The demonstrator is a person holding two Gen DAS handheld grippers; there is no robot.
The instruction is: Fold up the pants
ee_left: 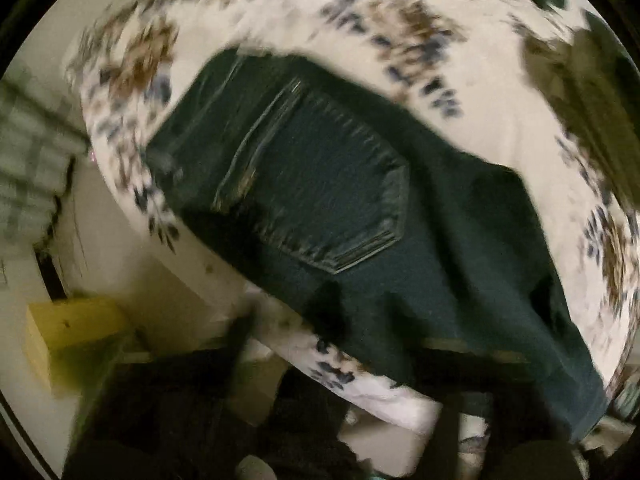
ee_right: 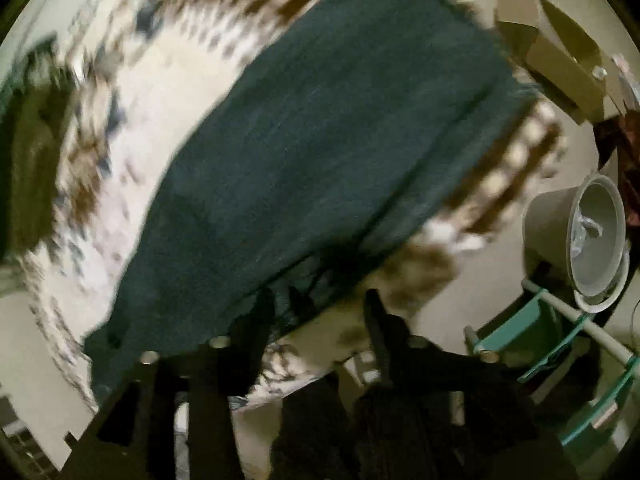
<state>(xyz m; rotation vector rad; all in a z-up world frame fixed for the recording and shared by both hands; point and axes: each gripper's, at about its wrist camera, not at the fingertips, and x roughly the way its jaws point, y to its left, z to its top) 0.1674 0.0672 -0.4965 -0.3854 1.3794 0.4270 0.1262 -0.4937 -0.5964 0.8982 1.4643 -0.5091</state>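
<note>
Dark denim pants lie flat, back pocket up, on the patterned bedspread.

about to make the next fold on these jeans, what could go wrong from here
1. The dark jeans hang over the near edge of the patterned bedspread; a tug could slide them to the floor.
2. Both views are motion-blurred, so a fast grab may miss the hem.
3. The right gripper is open with one finger over the denim edge and the other off it; closing now could pinch bedspread too. The left gripper's state is unclear.
</note>
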